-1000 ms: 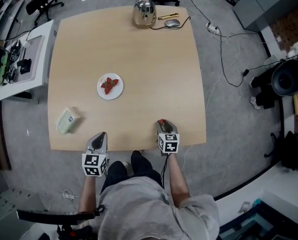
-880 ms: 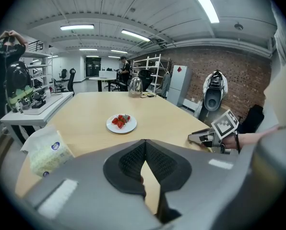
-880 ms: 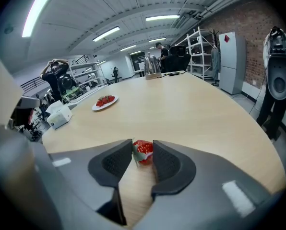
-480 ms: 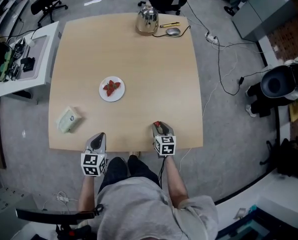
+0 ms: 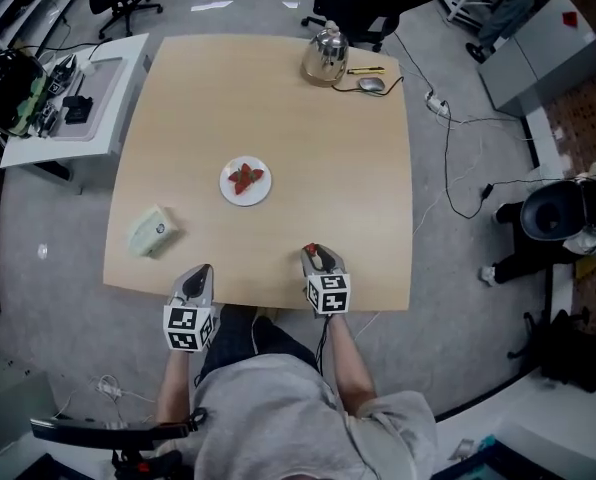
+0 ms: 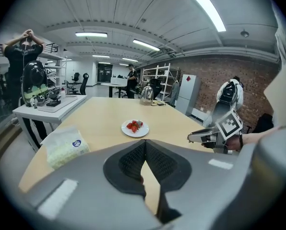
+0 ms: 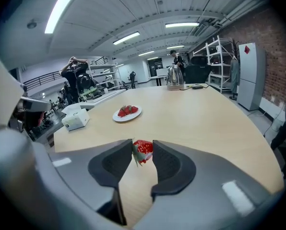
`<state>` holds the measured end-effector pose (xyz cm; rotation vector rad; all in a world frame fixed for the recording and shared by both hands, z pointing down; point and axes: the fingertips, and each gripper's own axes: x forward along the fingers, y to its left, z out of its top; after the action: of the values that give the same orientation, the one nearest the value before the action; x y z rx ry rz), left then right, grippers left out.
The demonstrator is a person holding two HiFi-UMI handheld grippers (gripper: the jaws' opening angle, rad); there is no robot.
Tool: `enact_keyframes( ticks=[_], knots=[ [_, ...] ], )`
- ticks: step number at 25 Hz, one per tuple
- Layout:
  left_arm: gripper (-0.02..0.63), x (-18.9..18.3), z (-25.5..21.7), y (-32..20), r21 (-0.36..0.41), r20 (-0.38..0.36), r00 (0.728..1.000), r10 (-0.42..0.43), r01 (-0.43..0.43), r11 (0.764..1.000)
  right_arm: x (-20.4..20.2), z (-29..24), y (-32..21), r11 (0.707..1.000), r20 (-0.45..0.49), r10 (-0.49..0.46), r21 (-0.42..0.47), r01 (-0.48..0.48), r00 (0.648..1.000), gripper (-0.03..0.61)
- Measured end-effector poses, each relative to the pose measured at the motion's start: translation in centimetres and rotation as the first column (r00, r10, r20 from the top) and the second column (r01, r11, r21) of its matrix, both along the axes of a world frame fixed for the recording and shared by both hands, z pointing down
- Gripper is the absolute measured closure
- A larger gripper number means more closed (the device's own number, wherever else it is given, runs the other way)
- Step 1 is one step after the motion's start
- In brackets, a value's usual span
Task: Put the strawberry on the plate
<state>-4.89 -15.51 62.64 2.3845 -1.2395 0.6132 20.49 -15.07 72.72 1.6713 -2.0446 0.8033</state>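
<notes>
A red strawberry [image 7: 143,151] with green leaves sits pinched between the pads of my right gripper [image 7: 142,150], which hovers over the near table edge [image 5: 315,258]. The white plate [image 5: 246,181] lies mid-table with a few strawberries [image 5: 244,178] on it; it also shows in the right gripper view [image 7: 127,113] and in the left gripper view [image 6: 135,127]. My left gripper [image 5: 195,283] stays at the near left edge, its pads touching at the tips with nothing between them [image 6: 144,155].
A tissue pack [image 5: 152,231] lies at the table's left front. A metal kettle [image 5: 326,56], a mouse [image 5: 371,85] and a pen sit at the far edge. A white side table [image 5: 73,108] with gear stands left. Cables run over the floor at right.
The head view has shifted, so the table sits more to the right and lower in frame. Both grippers stay near the front edge, the right one still holding the strawberry.
</notes>
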Motion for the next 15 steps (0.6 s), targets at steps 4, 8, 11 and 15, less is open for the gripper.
enact_keyframes(
  ticks=[4,8,11,15],
  knots=[
    [0.595,-1.7,0.5,-0.8,-0.006,-0.019,0.999,-0.041,0.041,0.999,-2.0,-0.3,-2.0,0.998,-0.016,-0.058,0.006,0.058,0.998,0.439],
    [0.595,-3.1,0.9,-2.1,-0.006,-0.028,0.998,-0.063,0.063,0.998,-3.7,-0.7,-4.7,0.995,-0.023,-0.098,0.023,0.098,0.995,0.440],
    [0.594,-3.8,1.4,-3.0,-0.013,-0.033,0.997,-0.073,0.073,0.997,-4.8,-0.5,-6.3,0.993,-0.029,-0.120,0.018,0.120,0.992,0.440],
    [0.595,-4.2,2.0,-4.4,-0.024,-0.033,0.996,-0.077,0.077,0.997,-6.1,-0.4,-8.3,0.989,-0.032,-0.148,0.013,0.148,0.989,0.440]
  ],
)
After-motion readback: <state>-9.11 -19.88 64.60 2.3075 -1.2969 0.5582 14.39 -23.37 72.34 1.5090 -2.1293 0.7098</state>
